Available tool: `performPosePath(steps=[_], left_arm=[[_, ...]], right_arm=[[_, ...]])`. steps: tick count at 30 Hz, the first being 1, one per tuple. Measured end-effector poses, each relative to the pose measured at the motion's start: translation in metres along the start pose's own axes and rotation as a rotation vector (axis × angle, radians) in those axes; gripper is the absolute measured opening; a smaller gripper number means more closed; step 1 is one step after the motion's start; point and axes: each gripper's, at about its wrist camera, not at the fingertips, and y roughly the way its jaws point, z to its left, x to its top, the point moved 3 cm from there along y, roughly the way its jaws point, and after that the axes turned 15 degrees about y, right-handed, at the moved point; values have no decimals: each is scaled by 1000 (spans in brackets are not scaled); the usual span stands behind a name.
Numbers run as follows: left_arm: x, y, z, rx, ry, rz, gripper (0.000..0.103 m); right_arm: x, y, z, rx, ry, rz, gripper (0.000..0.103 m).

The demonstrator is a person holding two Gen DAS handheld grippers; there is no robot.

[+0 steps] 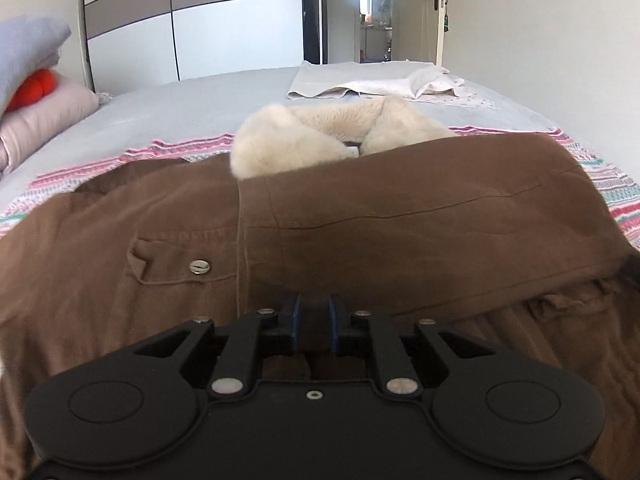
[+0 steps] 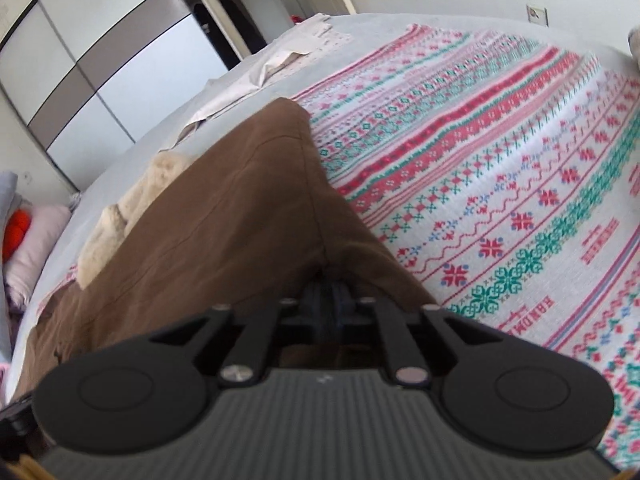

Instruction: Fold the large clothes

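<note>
A brown jacket (image 1: 360, 216) with a cream fleece collar (image 1: 280, 140) lies on the patterned blanket (image 1: 600, 176). One side is folded over the middle. My left gripper (image 1: 314, 312) is shut on a fold of the brown fabric close in front of the camera. In the right wrist view the jacket (image 2: 240, 208) rises as a lifted ridge. My right gripper (image 2: 328, 292) is shut on its brown edge, raised above the blanket (image 2: 500, 168). The collar (image 2: 132, 208) shows at the left.
The bed has a grey sheet (image 1: 180, 104). A white folded cloth (image 1: 376, 80) lies at the far end. Pillows and an orange item (image 1: 32, 84) are stacked at the left. A wardrobe (image 1: 192, 16) and an open door (image 1: 432, 0) stand beyond the bed.
</note>
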Motion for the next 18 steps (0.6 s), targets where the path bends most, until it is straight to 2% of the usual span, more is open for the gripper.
performPosePath(steps=[1, 2, 4, 8, 11, 14, 18], left_arm=[[2, -9, 1, -15, -19, 4, 45], [3, -19, 2, -30, -37, -5, 65], [1, -34, 17, -22, -72, -37, 79], [1, -51, 43, -19, -146, -31, 91], [-2, -59, 70, 17, -206, -7, 102], [-16, -72, 95, 98, -286, 2, 103], [-40, -73, 133, 187, -440, 52, 103]], right_arm=[[0, -6, 2, 7, -10, -1, 33], [0, -12, 4, 13, -20, -3, 45], [0, -24, 10, 7, -50, -13, 49], [-4, -38, 18, -26, -87, -17, 60], [-10, -44, 23, -30, -94, -1, 70], [-19, -51, 30, -44, -123, 2, 84], [-26, -63, 36, -46, -118, 1, 90]])
